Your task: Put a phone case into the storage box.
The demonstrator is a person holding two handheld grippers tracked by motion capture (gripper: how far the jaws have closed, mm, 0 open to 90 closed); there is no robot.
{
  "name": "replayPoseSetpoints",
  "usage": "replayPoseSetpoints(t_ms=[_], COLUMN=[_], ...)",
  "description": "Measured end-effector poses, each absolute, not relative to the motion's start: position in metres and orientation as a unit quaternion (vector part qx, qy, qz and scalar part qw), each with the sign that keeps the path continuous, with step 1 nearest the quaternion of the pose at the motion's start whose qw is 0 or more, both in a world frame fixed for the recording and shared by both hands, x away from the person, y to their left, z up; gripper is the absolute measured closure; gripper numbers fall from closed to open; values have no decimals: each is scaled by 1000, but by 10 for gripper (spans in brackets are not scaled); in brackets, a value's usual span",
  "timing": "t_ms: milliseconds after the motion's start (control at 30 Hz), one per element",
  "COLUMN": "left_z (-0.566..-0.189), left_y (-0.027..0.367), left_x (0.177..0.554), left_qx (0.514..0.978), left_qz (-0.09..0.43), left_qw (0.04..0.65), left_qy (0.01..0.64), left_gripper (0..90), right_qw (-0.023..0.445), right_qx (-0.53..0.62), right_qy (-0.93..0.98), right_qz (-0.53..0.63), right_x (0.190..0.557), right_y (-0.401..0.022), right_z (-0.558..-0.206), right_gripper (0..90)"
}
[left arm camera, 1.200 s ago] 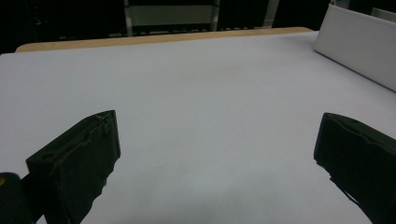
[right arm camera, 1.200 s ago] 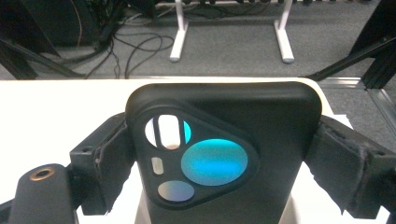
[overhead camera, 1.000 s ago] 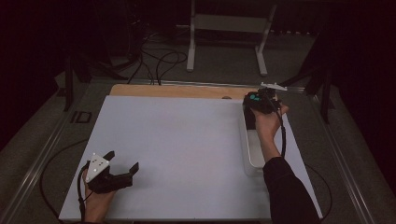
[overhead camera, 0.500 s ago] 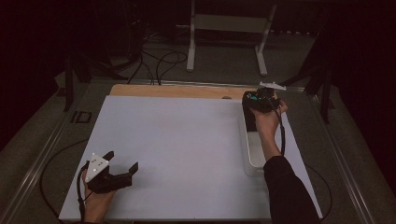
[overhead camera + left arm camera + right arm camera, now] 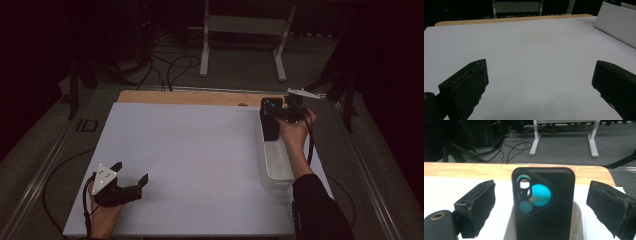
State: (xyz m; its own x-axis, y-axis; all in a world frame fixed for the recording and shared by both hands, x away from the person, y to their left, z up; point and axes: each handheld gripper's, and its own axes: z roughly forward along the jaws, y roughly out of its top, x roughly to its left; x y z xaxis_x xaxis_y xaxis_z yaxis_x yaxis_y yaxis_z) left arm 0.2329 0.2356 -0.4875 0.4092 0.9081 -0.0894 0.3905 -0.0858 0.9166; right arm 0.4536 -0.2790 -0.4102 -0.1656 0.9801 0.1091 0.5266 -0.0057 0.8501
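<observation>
Against dim floor cables, a black phone case (image 5: 543,205) with teal-tinted camera cutouts stands upright in the white bin (image 5: 274,162) at the worktop's (image 5: 190,150) right edge, between the wide-open, empty right claw (image 5: 541,207).

A white sheet (image 5: 200,160) is covering most of the wooden desk (image 5: 190,97), and a white tray (image 5: 276,167) is lying along its right edge, apparently directly on the sheet.

Right gripper (image 5: 281,111) beside black phone case (image 5: 270,119) standing in white tray (image 5: 276,170), left gripper (image 5: 131,181) near table's front.
</observation>
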Motion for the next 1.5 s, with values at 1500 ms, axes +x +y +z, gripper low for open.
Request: replayPoseSetpoints(t_ms=[1500], left_z=[-477], left_y=[238], left_x=[231], left_qx=[703], left_qz=[270], left_qw=[481], left_qy=[449], left_gripper=[6], right_qw=[259], right_qx=[388], right_qy=[718], right_qz=[517], right_x=[250], right_y=[-275], right_z=[-447], right_gripper=[102])
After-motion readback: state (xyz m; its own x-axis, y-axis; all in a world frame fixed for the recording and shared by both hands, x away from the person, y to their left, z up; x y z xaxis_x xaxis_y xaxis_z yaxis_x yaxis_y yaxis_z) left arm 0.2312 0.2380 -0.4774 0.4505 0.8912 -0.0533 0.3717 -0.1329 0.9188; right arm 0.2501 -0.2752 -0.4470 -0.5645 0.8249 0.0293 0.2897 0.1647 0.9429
